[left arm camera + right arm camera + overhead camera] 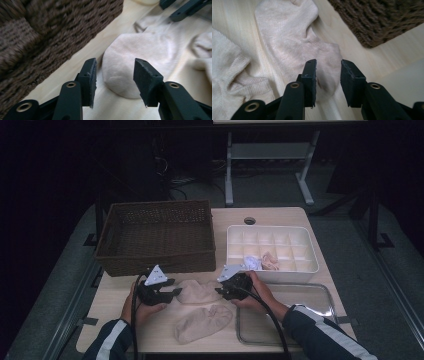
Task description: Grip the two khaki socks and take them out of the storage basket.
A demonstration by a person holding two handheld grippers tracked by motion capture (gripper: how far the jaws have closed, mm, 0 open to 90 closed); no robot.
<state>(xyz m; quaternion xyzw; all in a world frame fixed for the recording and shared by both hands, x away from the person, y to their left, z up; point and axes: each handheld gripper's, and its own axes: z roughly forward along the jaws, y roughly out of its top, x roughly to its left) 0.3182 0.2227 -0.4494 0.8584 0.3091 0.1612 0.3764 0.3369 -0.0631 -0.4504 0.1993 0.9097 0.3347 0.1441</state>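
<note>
Both my left gripper (115,75) and right gripper (328,75) gape around opposite ends of one sock (197,291), gripping nothing; basket (155,237) blurred.

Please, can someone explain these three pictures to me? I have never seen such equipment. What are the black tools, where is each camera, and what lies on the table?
A person sits at a table and holds black hand tools, the left tongs and the right tongs. One camera looks down from above; the other two ride on the tongs and look along their jaws. On the table lie two beige socks, the upper sock and the lower sock, a brown woven basket, a white divided box and a metal tray. Both tongs are open, one at each end of the upper sock; nothing is gripped yet.
</note>
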